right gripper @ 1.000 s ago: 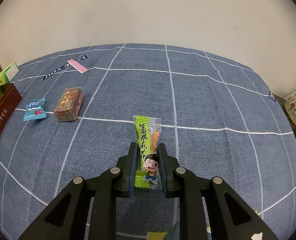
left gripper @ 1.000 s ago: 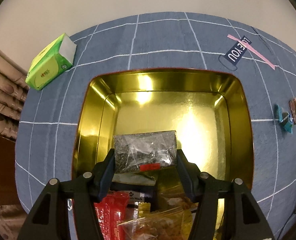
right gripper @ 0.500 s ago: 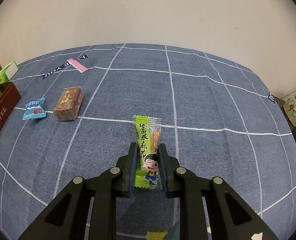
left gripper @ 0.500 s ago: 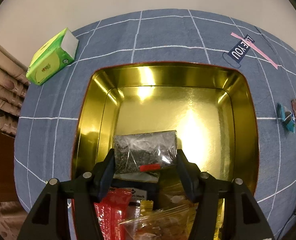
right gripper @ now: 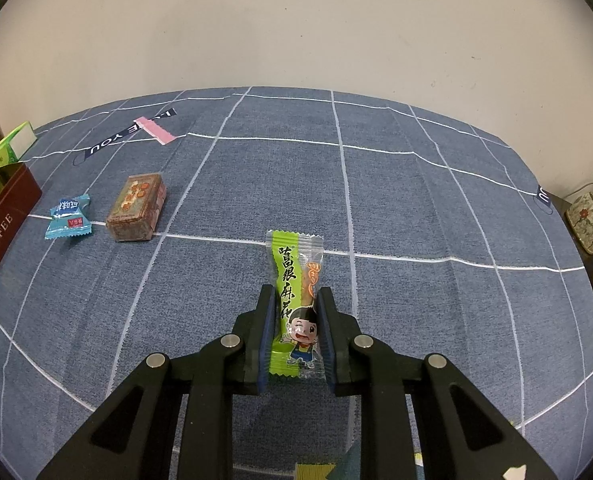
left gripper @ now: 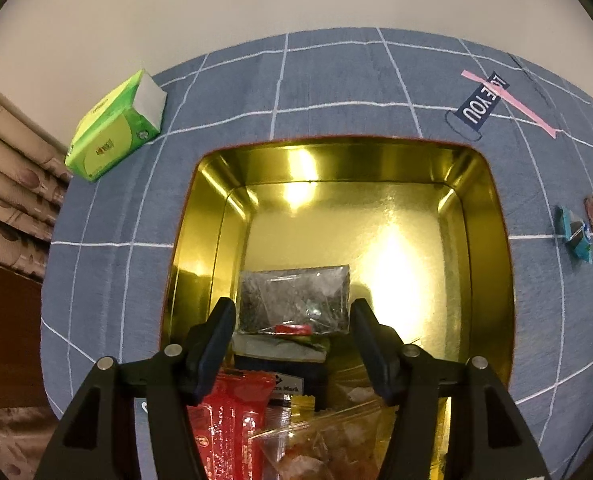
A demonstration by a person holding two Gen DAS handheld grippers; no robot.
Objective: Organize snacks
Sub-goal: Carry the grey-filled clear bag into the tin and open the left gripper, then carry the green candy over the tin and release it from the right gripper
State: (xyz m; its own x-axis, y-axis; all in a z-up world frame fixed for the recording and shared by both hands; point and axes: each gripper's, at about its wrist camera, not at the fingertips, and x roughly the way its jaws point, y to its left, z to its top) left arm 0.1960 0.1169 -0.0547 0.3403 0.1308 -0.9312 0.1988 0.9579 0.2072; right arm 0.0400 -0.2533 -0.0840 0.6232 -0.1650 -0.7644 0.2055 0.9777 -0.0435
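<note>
Two grippers are at work, and only one has changed. The left gripper (left gripper: pixel 292 316) has just been opening its jaws a little wider over the gold tin (left gripper: pixel 208 216); the dark clear packet (left gripper: pixel 294 300) still lies between the fingers, but a sliver of gap now shows on each side, so it looks let go, resting on the packets already stacked in the tin's near end. That snack appears delivered. The right gripper (right gripper: pixel 295 320) has not altered: its jaws stay clenched on the green snack stick (right gripper: pixel 292 284), whose far end reaches beyond the fingertips above the blue cloth (right gripper: pixel 416 216). Ahead and left lie a blue candy (right gripper: pixel 68 218) and brown block (right gripper: pixel 138 208), still unsorted.
</note>
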